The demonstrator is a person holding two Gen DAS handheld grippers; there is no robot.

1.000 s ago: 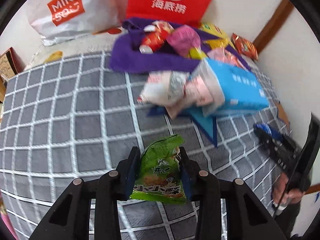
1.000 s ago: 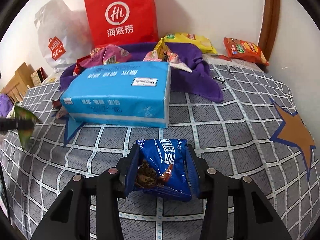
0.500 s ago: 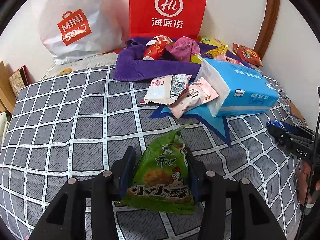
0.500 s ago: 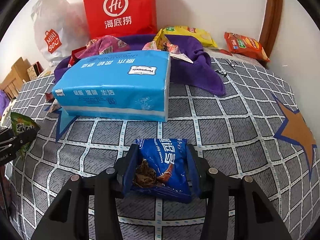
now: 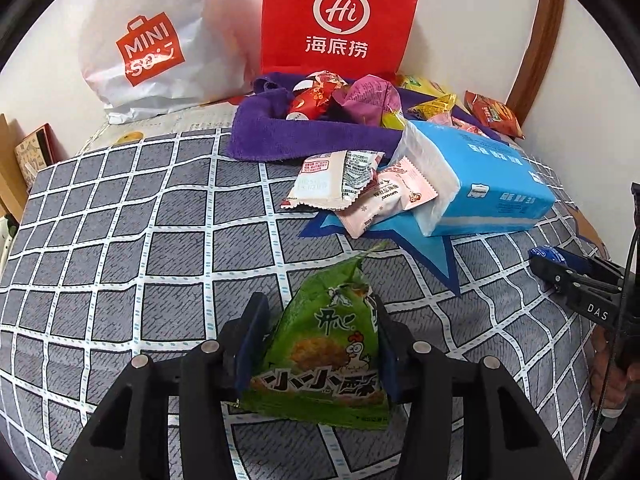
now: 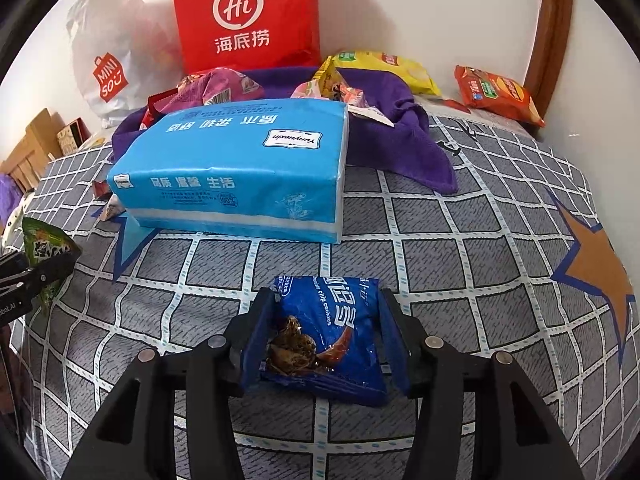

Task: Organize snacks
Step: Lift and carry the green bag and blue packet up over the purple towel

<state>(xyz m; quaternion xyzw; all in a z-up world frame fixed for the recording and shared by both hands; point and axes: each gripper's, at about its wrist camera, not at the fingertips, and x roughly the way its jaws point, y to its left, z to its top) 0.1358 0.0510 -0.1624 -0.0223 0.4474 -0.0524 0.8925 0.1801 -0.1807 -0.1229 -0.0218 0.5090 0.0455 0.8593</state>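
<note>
The left gripper (image 5: 318, 304) has a green snack packet (image 5: 324, 352) between its pads. The jaws have just been easing apart. The right pad lies against the packet's side, and the left pad meets only its lower corner. The packet stands on a grey checked bedspread (image 5: 140, 240), its pointed top aimed at 12 o'clock.

Toward 1 o'clock from it, two flat wrappers, one white (image 5: 336, 176) and one pink (image 5: 384, 200), overlap beside a blue tissue pack (image 5: 492, 184). At 12 o'clock a purple towel (image 5: 304, 136) holds a heap of small snacks. Behind it a red paper bag (image 5: 340, 20) and a white plastic bag (image 5: 160, 40) lean on the wall.

The right gripper (image 6: 325, 296) has a blue cookie packet (image 6: 328, 332) between its pads. Both pads touch the packet's sides, and these jaws have also just been opening. The packet lies flat on the bedspread. The tissue pack sits at 11 o'clock from it, and an orange star print (image 6: 600, 272) at 3 o'clock. A yellow bag (image 6: 384, 68) lies at 12 o'clock and an orange packet (image 6: 496, 92) at 1 o'clock, both near the wall.
</note>
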